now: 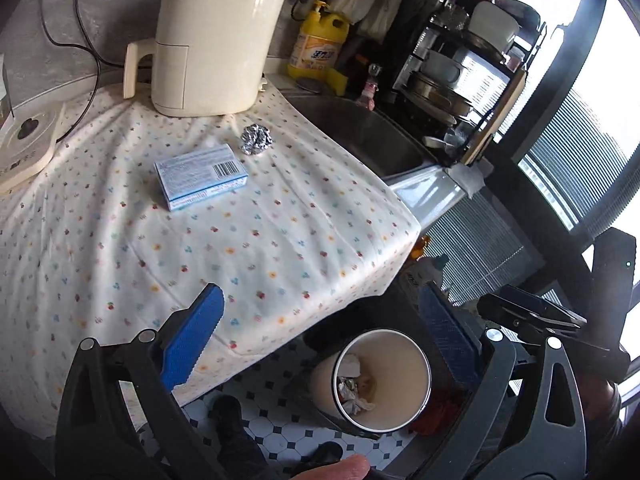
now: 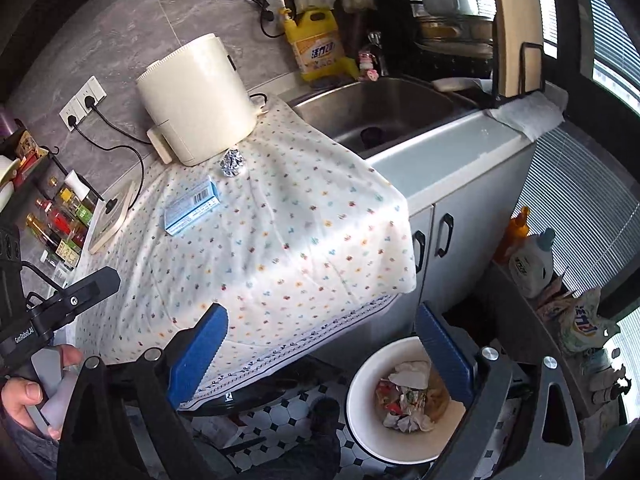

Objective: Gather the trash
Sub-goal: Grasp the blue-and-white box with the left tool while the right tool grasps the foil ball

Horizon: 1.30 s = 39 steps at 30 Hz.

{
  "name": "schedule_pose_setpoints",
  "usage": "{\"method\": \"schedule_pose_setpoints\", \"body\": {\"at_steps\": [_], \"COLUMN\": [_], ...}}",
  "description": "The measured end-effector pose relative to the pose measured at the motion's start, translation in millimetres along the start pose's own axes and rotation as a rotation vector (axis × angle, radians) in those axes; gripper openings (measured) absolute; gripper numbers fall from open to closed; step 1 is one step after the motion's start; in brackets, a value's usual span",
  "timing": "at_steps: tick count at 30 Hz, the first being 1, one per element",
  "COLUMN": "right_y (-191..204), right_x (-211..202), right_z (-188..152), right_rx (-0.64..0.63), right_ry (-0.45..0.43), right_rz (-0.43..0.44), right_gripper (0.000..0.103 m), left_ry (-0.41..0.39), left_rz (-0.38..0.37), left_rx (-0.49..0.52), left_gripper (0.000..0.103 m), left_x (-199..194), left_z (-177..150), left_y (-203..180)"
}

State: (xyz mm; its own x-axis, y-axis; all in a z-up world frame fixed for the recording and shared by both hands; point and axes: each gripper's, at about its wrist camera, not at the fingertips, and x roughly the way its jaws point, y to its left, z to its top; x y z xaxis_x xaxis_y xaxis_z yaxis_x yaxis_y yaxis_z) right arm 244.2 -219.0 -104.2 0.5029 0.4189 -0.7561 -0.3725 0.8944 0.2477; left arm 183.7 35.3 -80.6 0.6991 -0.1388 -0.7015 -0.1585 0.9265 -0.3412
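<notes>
Trash is seen in two places: a crumpled foil ball (image 1: 256,140) and a light-blue barcoded box (image 1: 201,177) lie on the flower-print cloth (image 1: 280,240), just beside each other (foil nearer the cream appliance (image 1: 212,40)). Crumpled scraps are held in a white bin (image 2: 364,396) on the floor. The left gripper (image 1: 320,344) and right gripper (image 2: 320,356) are spread wide, nothing gripped.

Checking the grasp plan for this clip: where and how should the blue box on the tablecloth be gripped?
Grip the blue box across its two long side faces, coming from above. It lies flat, barcode face up, clear of the foil ball, and its short width suits the open left hand-held gripper.
</notes>
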Motion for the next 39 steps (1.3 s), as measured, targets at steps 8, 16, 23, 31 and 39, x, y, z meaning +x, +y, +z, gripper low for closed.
{"method": "schedule_pose_setpoints", "body": {"at_steps": [8, 16, 23, 31, 39], "right_y": [45.6, 85.1, 106.5, 102.6, 86.4], "right_x": [22.4, 59.6, 94.6, 114.5, 119.5], "right_z": [30.1, 58.7, 82.5, 90.3, 81.0], "right_rx": [-0.050, -0.062, -0.047, 0.018, 0.091], "right_ry": [-0.017, -0.027, -0.018, -0.002, 0.004], "right_rz": [-0.004, 0.008, 0.003, -0.045, -0.107], "right_gripper": [0.094, 0.093, 0.088, 0.087, 0.087], "left_ry": [-0.057, -0.086, -0.055, 0.047, 0.179], "left_rz": [0.005, 0.016, 0.006, -0.016, -0.017], "left_rx": [-0.023, -0.050, -0.040, 0.123, 0.326], "left_gripper": [0.097, 0.097, 0.097, 0.097, 0.097], "left_x": [-4.0, 5.4, 37.2, 89.8, 146.3], "left_z": [32.8, 60.2, 85.7, 103.6, 105.7], "left_y": [49.5, 104.9, 140.7, 135.5, 118.5]}}
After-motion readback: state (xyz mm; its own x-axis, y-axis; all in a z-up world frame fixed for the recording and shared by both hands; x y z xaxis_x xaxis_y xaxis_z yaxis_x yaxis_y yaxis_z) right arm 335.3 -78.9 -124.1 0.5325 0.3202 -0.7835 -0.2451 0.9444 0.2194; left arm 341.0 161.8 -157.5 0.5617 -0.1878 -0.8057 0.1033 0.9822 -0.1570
